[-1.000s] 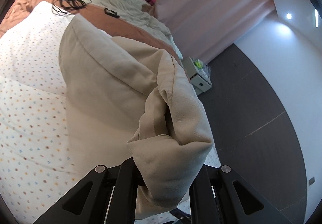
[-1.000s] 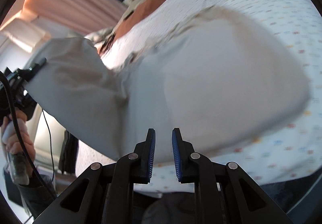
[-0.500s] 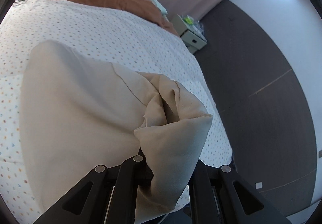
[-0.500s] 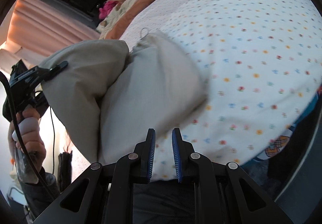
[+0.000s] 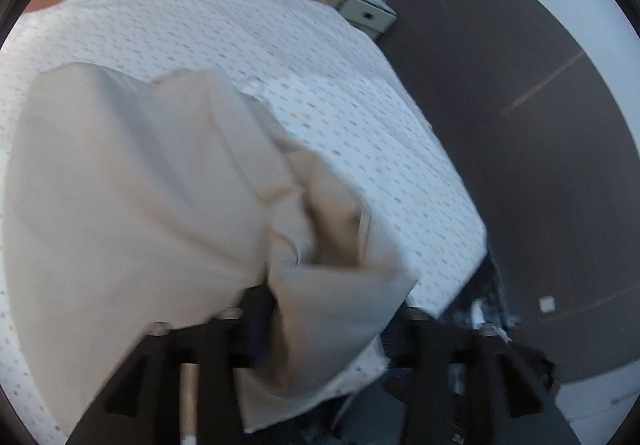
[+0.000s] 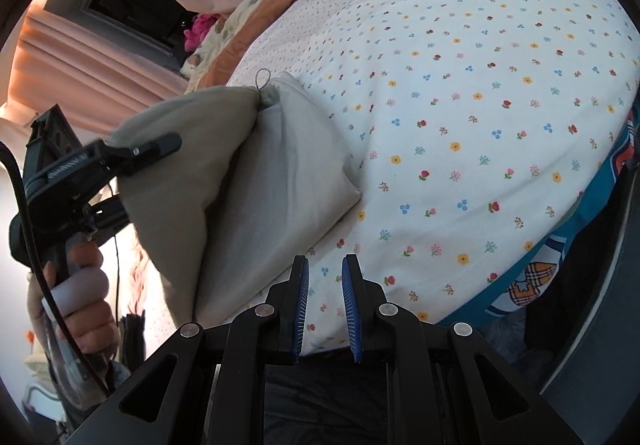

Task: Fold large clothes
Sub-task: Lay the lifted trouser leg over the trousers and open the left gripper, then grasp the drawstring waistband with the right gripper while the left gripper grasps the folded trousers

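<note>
Beige garment [image 5: 132,197] was seen lying on floral bedsheet [image 5: 248,29], folded corner between jaws of left gripper [image 5: 328,329], which were opening, pads clear of cloth. Right wrist view alone showed hand [image 6: 80,301] holding left gripper and hanging loop [image 6: 262,78] at garment's top. Right gripper [image 6: 325,305] was seen slightly parted and opening, nothing between blue pads [image 6: 303,297], above sheet beside garment
</note>
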{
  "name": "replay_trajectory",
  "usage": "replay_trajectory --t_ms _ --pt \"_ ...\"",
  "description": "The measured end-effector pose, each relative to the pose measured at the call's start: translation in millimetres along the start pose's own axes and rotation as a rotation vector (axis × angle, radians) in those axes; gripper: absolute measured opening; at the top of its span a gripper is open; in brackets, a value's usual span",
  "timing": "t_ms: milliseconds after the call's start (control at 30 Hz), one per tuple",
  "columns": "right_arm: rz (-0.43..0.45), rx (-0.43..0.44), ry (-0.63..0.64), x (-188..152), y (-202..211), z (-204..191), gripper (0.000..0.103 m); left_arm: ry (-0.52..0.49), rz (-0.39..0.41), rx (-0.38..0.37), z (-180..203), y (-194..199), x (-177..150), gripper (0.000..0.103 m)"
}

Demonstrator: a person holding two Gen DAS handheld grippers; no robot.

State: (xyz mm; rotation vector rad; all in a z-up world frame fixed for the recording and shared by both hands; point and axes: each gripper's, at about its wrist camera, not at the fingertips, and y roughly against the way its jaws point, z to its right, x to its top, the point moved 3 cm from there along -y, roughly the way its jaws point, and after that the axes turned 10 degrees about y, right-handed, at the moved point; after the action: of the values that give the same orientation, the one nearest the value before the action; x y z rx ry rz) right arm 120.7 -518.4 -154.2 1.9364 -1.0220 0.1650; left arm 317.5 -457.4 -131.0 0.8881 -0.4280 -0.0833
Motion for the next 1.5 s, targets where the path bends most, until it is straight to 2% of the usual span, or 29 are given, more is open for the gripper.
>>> replay_trajectory --t_ms 33,100,133,267,567,700,800,833,867,900,1000,1067,1167,1267,1333,1500 --pt "0.001 0.008 0.000 1 -1 -1 0.027 -0.016 -0.010 -0.016 1 1 -1 0.064" --pt "0.011 0.022 -0.003 4 -2 -2 0.050 -0.046 0.000 -0.029 0 9 -1 0.068" --pt "0.020 0.029 -0.002 6 -2 -3 0.052 -0.051 0.008 -0.025 -2 14 0 0.068" --pt "0.033 0.082 0.007 15 -12 -14 0.053 -0.010 0.059 0.002 -28 41 3 0.069" --pt "-0.022 0.164 0.000 32 -68 -35 0.053 0.142 0.196 0.193 -139 114 9 0.069" --pt "-0.027 0.144 -0.036 38 -90 -30 0.053 0.229 0.225 0.272 -190 130 -4 0.069" --pt "-0.028 0.155 -0.055 42 -103 -28 0.053 0.283 0.207 0.320 -223 132 -16 0.068" --pt "-0.026 0.155 -0.058 44 -106 -28 0.052 0.300 0.201 0.321 -232 133 -18 0.068" --pt "-0.021 0.150 -0.056 46 -109 -29 0.046 0.318 0.195 0.318 -239 131 -21 0.068" --pt "-0.016 0.141 -0.050 51 -110 -30 0.035 0.332 0.187 0.315 -246 131 -26 0.068" --pt "0.027 0.166 -0.032 62 -106 -33 0.018 0.362 0.156 0.294 -260 123 -30 0.068" --pt "0.058 0.167 -0.003 68 -100 -36 0.015 0.374 0.142 0.278 -258 113 -30 0.067" --pt "0.099 0.159 0.037 77 -88 -42 0.013 0.372 0.117 0.260 -256 100 -31 0.057" --pt "0.118 0.151 0.031 79 -77 -37 0.012 0.366 0.089 0.235 -245 87 -31 0.041" --pt "0.127 0.137 0.016 78 -72 -28 0.012 0.354 0.079 0.219 -236 81 -30 0.024" --pt "0.114 0.111 -0.027 72 -67 -3 0.012 0.318 0.076 0.199 -216 75 -26 0.020"
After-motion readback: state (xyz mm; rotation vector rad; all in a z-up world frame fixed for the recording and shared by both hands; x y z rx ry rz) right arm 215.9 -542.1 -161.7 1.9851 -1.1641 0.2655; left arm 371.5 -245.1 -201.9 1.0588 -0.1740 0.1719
